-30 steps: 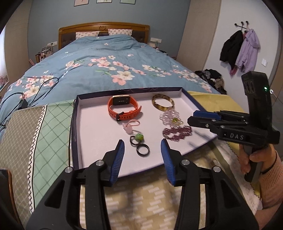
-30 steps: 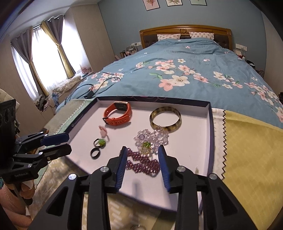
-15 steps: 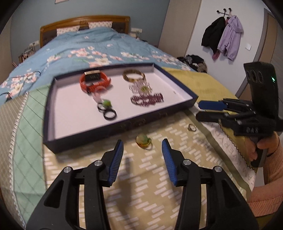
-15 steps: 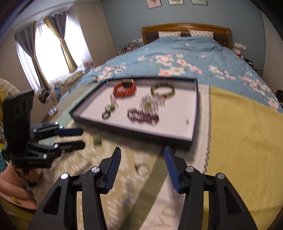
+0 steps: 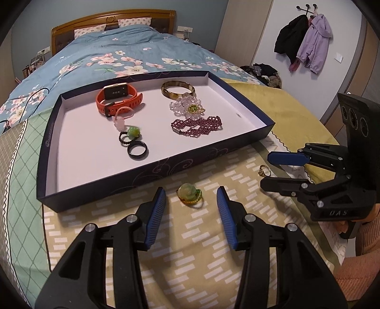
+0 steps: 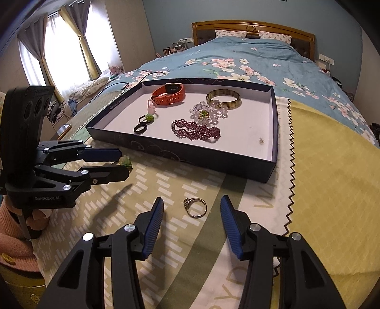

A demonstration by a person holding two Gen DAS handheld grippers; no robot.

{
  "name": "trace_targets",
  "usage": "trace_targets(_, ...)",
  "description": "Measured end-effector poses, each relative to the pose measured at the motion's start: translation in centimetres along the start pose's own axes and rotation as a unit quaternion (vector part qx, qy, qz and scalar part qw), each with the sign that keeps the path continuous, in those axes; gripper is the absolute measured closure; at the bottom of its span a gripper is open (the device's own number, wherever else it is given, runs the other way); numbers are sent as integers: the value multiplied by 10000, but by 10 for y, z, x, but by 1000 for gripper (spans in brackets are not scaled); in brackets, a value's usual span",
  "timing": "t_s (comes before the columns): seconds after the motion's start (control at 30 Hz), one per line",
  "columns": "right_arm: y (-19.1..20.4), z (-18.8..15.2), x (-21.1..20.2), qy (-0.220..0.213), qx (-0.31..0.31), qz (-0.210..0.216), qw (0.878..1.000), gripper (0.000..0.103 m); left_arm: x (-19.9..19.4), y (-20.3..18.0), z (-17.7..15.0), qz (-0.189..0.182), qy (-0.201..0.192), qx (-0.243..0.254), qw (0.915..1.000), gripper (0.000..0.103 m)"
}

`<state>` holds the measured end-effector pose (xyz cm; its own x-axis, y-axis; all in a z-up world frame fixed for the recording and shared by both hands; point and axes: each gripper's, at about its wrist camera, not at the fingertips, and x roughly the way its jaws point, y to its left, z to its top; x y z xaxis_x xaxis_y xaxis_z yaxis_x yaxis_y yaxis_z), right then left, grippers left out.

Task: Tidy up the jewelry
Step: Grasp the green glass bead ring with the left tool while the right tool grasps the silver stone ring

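The left tongs (image 5: 191,209) hang just over the patterned cloth (image 5: 190,249), released, with their blue pads (image 5: 156,214) standing apart on either side of a green jade ring (image 5: 189,193) that lies on the cloth without touching either pad. The right tongs (image 6: 192,222) are likewise released, and a thin metal ring (image 6: 195,207) with a small setting lies flat on the cloth between their pads (image 6: 154,225), clear of both. In the left wrist view the right tongs reach in from the right edge, held by a hand in a pink knitted sleeve (image 5: 363,256), with that same metal ring just beside their tips.

Just beyond both rings stands a shallow dark blue tray (image 5: 152,166) with a white floor, resting on the cloth. At its near left lies a plain black ring (image 5: 137,151), touching a beaded black ring with a green stone (image 5: 129,135). A small pink ring (image 5: 122,117) lies a little farther in, beside an orange smartwatch (image 5: 117,97) at the far left of the tray. At the near right lies a dark red beaded bracelet (image 5: 197,126); behind it is a clear crystal bracelet (image 5: 186,108) carrying a green and gold charm, and behind that a mottled brown bangle (image 5: 178,89), which the crystal beads touch.

Past the tray stretches a bed with a blue floral quilt (image 5: 133,54) and a wooden headboard (image 5: 111,21). Coats (image 5: 304,45) hang on a wall hook at the far right.
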<state>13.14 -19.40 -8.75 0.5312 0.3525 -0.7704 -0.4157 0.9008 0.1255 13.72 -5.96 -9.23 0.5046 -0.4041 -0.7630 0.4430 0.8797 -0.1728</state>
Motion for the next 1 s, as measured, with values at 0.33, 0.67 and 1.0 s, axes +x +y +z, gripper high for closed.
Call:
trace_targets(0.33,9,-2,0,32,-224,-100,9997,71,4,-1,2,230,20,-54,9997,82)
trace_targets(0.67,16,-7,-4,67,-260,4,9996,87,-5,3,-9,118,14,-191,9997,84)
trace_targets(1.0,25,-4,-1,35,-317,-66,9995,70,-15,4,-18,97,-46,-187,9998,78)
